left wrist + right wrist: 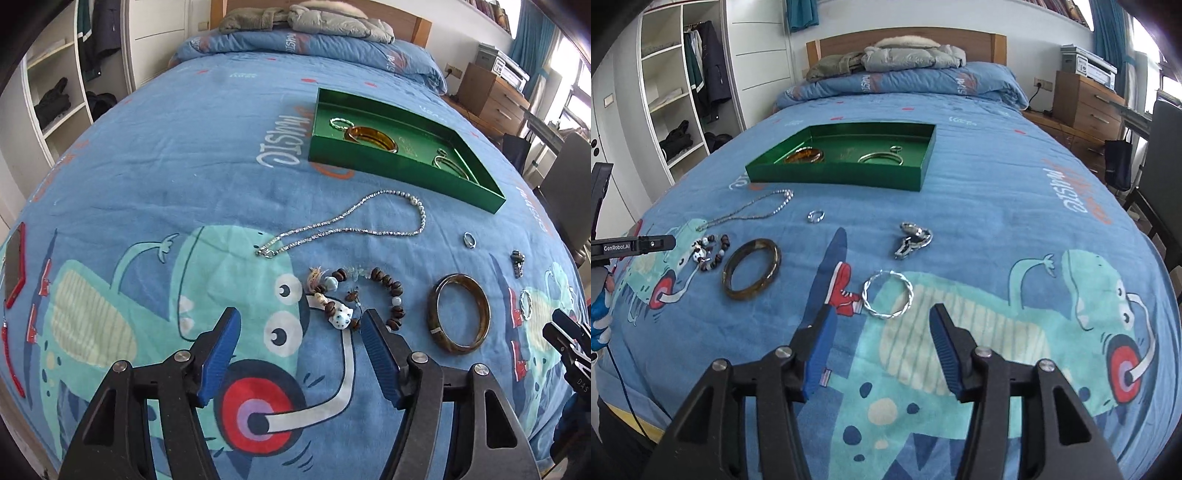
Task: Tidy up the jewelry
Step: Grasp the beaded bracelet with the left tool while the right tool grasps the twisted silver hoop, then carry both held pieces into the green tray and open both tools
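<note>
A green tray (399, 170) (834, 177) on the bed holds an amber bangle (371, 137), a twisted silver ring and gold hoops (881, 158). On the bedspread lie a silver necklace (343, 225), a beaded bracelet with a white charm (354, 302), a brown bangle (459, 313) (752, 273), a small ring (469, 240) (816, 216), a dark metal piece (911, 239) and a twisted silver bangle (887, 294). My left gripper (300, 325) is open, just short of the beaded bracelet. My right gripper (882, 321) is open, just short of the twisted bangle.
A folded quilt and jackets (905, 55) lie at the bed's head. A wardrobe with open shelves (672, 103) stands left. A wooden drawer unit with a printer (1086, 96) and a dark chair (1163, 177) stand right. A red object (16, 266) lies at the bed's left edge.
</note>
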Available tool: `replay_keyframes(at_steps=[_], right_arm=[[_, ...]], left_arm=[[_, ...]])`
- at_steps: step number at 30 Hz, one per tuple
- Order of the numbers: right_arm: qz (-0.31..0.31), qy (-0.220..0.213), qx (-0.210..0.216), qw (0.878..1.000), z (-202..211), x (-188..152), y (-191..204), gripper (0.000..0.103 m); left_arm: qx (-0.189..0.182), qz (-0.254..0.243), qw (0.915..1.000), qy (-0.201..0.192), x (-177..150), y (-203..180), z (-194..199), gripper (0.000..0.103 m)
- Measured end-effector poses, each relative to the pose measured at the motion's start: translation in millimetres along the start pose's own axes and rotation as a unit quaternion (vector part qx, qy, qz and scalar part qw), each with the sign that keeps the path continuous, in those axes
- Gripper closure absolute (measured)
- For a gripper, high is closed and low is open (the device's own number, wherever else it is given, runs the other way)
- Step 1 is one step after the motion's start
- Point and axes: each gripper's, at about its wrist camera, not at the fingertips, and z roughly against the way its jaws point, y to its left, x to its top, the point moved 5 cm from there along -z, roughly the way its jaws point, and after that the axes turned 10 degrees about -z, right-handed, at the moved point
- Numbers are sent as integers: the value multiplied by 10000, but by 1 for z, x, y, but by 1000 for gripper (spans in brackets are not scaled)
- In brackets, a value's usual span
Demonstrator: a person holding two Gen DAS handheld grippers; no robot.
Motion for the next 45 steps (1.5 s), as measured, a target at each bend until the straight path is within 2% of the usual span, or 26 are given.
replay_keyframes(at_steps=[6,10,13,14,15,16,17,23,29,34,37,41,45], right_arm=[[55,214,-59,9997,-37,-2,3,52],[96,164,-88,9998,-50,0,5,52],[98,129,-96,9998,-55,2,5,53],[86,115,-90,9999,-56,2,5,55],[67,101,-90,9999,-56,2,4,57],[41,85,-78,9999,-56,2,3,65],[-1,74,-44,10000,-54,2,2,65],[-61,17,63,10000,-42,2,1,66],[-15,-354,167,9992,-9,17,1,66],[45,-714,232,9972,15,48,3,66],[115,-829,284,9961,17,74,8,66],[126,-868,374,9954,-2,121,15,66],[102,-770,423,9961,-45,175,24,65]], left_arm=[[109,-66,9995,300,3,-8,-38,37],[345,-221,9988,262,7,-15,-44,39],[373,-285,9987,220,11,-20,-44,57],[342,-285,9988,211,12,-20,-43,66],[318,-290,9989,197,12,-21,-43,78],[319,-306,9988,192,13,-21,-42,84],[315,-316,9988,188,13,-22,-40,88],[402,-307,9987,-37,12,-18,-21,90],[426,-384,9974,-435,24,-12,16,90],[288,-411,9960,-734,55,-12,39,90],[127,-454,9952,-856,87,-18,40,90],[-62,-521,9938,-978,138,-32,31,90],[-200,-527,9940,-934,198,-46,1,90]])
